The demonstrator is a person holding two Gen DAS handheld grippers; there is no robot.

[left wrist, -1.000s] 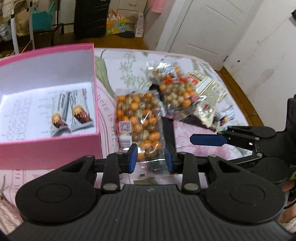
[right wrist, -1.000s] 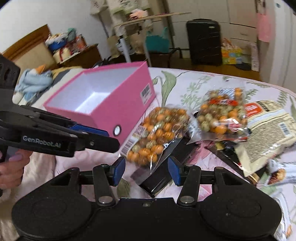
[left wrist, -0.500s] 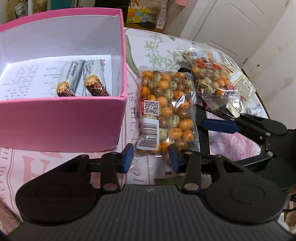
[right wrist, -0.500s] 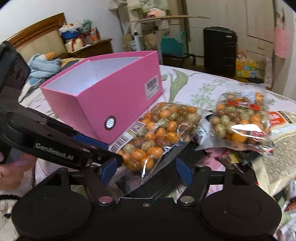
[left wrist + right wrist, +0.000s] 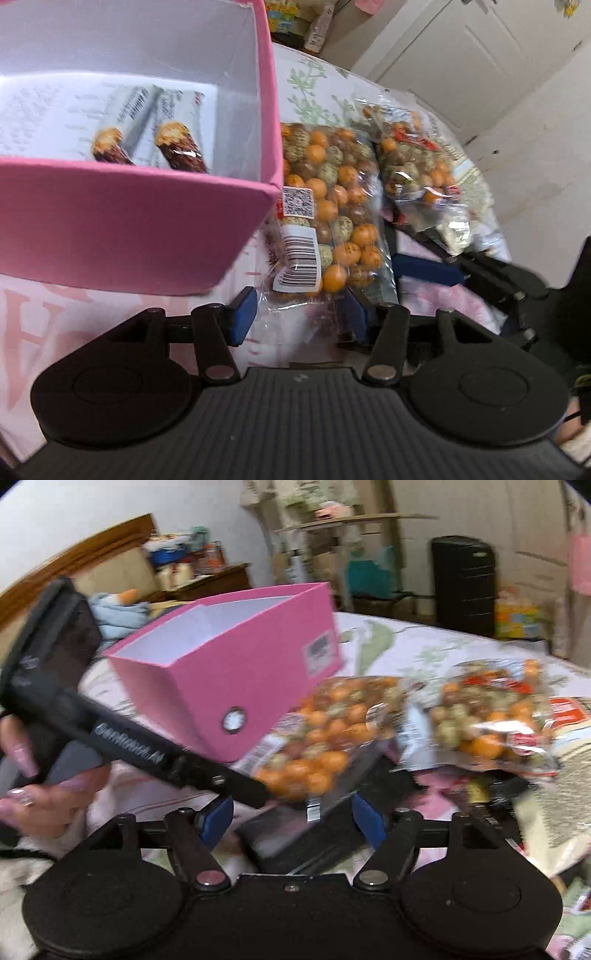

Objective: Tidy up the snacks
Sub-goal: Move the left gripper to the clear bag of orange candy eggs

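Note:
A clear bag of orange and speckled ball snacks lies beside the pink box; it also shows in the right wrist view. My left gripper is open, its pads on either side of the bag's near edge. The box holds two wrapped snack bars. A second bag of ball snacks lies further right and also shows in the right wrist view. My right gripper is open over a black packet, beside the left gripper's finger.
A white printed snack packet lies at the right. A black suitcase, a table and cartons stand behind the bed. A white door is at the far right.
My left gripper has moved forward and opened wider around the near end of the ball snack bag. My right gripper has opened wider and moved closer to the black packet.

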